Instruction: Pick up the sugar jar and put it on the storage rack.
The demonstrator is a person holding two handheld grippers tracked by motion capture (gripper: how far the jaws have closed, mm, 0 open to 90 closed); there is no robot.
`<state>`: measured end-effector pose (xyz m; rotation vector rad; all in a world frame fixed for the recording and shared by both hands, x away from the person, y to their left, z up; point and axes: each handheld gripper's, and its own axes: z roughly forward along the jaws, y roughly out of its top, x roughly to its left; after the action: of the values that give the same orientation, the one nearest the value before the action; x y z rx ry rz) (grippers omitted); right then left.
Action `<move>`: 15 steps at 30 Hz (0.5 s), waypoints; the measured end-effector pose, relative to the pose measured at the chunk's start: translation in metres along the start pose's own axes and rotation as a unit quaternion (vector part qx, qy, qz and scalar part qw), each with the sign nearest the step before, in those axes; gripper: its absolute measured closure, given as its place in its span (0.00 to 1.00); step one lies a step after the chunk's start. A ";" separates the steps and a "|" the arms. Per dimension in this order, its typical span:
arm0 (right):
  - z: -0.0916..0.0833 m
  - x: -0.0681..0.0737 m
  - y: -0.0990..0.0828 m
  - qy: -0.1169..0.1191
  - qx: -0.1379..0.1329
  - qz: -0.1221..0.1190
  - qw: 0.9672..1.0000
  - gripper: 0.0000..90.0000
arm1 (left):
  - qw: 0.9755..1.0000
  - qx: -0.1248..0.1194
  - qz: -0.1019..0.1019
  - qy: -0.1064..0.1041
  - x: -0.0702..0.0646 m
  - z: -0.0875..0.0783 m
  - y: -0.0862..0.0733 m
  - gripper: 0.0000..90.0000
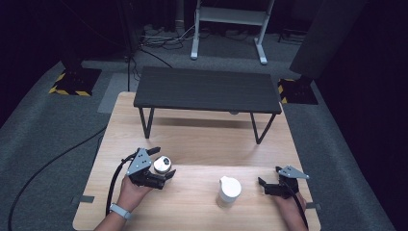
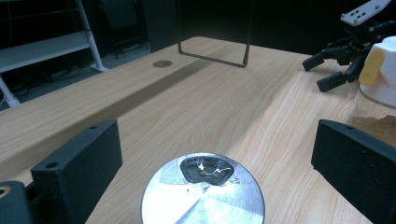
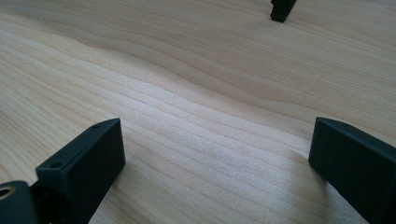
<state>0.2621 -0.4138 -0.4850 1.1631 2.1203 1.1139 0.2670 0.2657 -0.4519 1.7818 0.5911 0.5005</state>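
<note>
A small round can (image 1: pixel 162 164) with a shiny silver top stands on the wooden table (image 1: pixel 202 139) at the left. My left gripper (image 1: pixel 162 161) sits around it, open. In the left gripper view the can's top (image 2: pixel 203 198), with a torn dark hole, lies low between the two black jaws, with a gap on each side. A white jar (image 1: pixel 228 191) with a pale lid tab stands near the front middle. My right gripper (image 1: pixel 269 176) rests open to the jar's right, with bare wood between its jaws (image 3: pixel 215 126).
A low black bench-like table (image 1: pixel 207 89) stands on the far half of the wooden table; one of its feet (image 3: pixel 282 9) is ahead of the right gripper. In the left gripper view, the right gripper (image 2: pixel 334 65) and white jar (image 2: pixel 380 70) are at the upper right.
</note>
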 end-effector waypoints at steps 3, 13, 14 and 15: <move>0.000 0.000 0.000 0.000 0.000 0.000 1.000 0.04 | 1.000 0.006 -0.003 0.003 0.000 0.001 -0.002 0.02; 0.000 0.000 0.000 0.001 0.000 0.000 1.000 0.04 | 0.998 0.045 -0.035 0.009 0.004 0.007 -0.014 0.01; 0.000 0.000 0.000 0.001 0.000 0.000 1.000 0.04 | 0.998 0.048 -0.037 0.007 0.005 0.007 -0.015 0.01; 0.000 0.000 0.000 0.001 0.000 -0.001 1.000 0.04 | 0.998 0.050 -0.042 0.005 0.006 0.008 -0.018 0.02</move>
<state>0.2624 -0.4141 -0.4849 1.1614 2.1222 1.1142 0.2741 0.2678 -0.4708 1.8416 0.7057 0.4302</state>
